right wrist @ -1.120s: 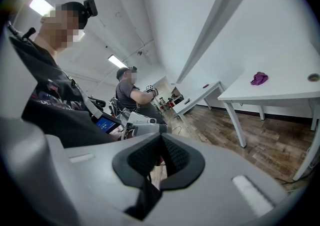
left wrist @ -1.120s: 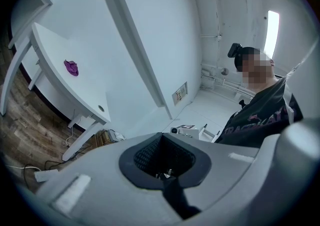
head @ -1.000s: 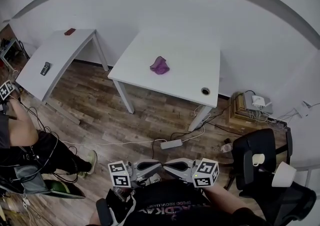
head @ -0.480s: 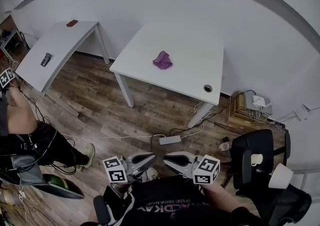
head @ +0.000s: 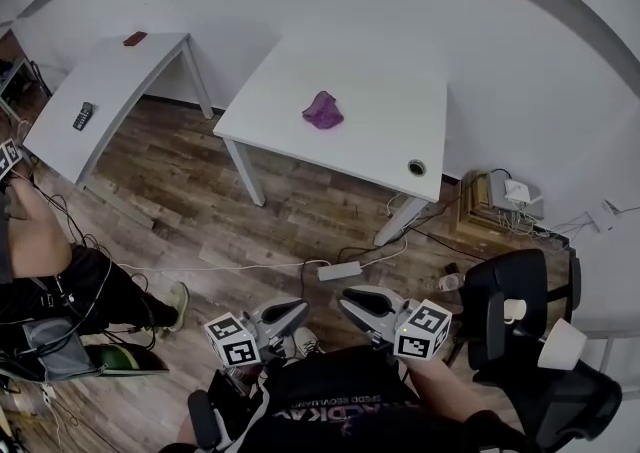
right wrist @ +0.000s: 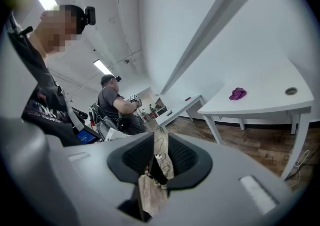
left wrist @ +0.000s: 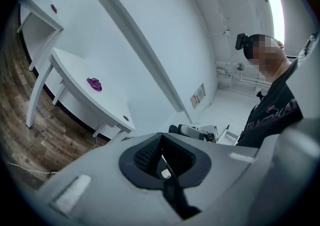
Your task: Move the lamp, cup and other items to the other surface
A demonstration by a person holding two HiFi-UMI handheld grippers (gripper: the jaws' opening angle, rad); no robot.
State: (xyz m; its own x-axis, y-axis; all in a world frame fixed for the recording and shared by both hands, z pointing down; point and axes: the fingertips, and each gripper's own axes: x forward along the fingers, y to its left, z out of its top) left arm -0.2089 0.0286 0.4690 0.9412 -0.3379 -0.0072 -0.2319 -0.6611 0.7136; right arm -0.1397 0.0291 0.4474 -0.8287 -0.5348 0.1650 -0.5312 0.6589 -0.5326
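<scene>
A white lamp (head: 562, 345) and a small white cup (head: 515, 312) rest on the black office chair (head: 508, 286) at the lower right. A purple cloth (head: 322, 109) lies on the white table (head: 390, 136) ahead; it also shows in the left gripper view (left wrist: 94, 84) and the right gripper view (right wrist: 237, 93). Both grippers hang close to my body, far from everything. My left gripper (head: 298, 308) is shut and empty (left wrist: 160, 138). My right gripper (head: 349, 297) has just been opening; its jaws stand slightly apart with nothing between them (right wrist: 160, 139).
A second white table (head: 120, 91) at the left carries a remote (head: 82, 116) and a small red item (head: 134, 38). A seated person (head: 40, 276) is at the far left. A power strip (head: 341, 269) and cables lie on the wood floor. A wooden box (head: 498, 213) stands by the wall.
My right gripper has shifted a little to the right and its jaws have parted slightly. The left gripper has drifted slightly lower and left. The lamp, cup and cloth have not moved.
</scene>
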